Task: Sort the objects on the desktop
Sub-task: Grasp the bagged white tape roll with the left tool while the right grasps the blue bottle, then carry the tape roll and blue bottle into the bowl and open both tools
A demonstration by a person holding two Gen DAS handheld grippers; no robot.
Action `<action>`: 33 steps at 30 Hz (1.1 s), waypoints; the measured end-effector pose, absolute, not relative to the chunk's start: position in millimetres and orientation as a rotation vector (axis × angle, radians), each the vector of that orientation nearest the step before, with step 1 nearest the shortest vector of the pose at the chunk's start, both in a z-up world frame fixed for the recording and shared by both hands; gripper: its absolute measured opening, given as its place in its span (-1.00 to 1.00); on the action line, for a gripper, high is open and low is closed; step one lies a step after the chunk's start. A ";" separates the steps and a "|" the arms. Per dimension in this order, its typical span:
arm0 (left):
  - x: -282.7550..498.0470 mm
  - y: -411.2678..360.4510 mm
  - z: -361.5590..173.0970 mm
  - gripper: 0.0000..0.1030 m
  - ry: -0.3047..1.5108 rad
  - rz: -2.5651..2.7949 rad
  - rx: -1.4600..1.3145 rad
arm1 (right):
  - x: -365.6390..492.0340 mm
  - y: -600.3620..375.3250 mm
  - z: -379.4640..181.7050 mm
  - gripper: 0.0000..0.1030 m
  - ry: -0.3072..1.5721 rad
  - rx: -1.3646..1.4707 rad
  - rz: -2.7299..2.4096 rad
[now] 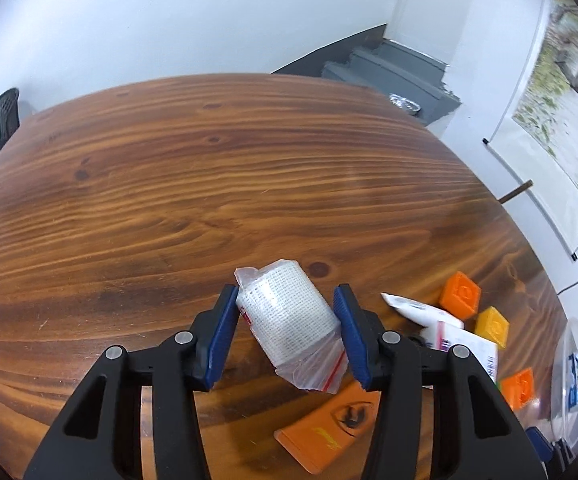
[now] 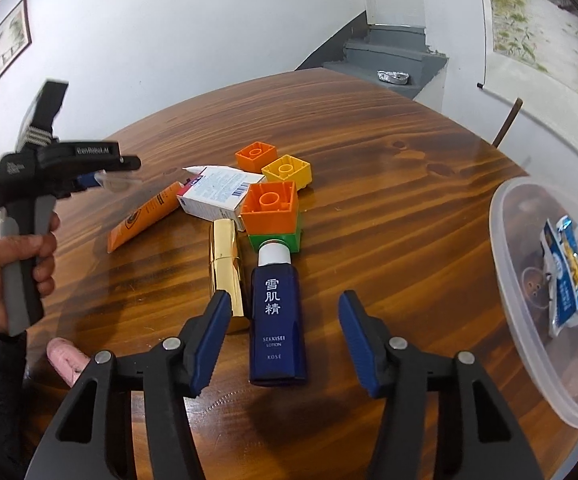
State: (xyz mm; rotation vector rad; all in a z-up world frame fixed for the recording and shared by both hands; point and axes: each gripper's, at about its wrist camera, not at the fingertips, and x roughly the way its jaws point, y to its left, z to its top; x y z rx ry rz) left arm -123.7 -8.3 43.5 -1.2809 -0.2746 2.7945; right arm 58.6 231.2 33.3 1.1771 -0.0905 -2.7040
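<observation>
The left hand-held gripper (image 1: 285, 336) is closed part-way on a gauze roll (image 1: 289, 320) in a thin plastic bag, lifted clear of the counter (image 1: 169, 200): light, soft and squashy, the bag slippery, best pinched across its middle. The right hand-held gripper (image 2: 285, 340) stands half open and empty around a blue lotion bottle (image 2: 277, 320) lying near the counter's near edge: stiff, smooth, likely heavier. Both point steeply downward.
</observation>
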 end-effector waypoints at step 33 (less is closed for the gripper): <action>-77.6 66.8 71.0 0.01 -0.071 2.671 -1.153 | 62.6 227.9 30.3 -0.37 -0.104 1.181 -2.673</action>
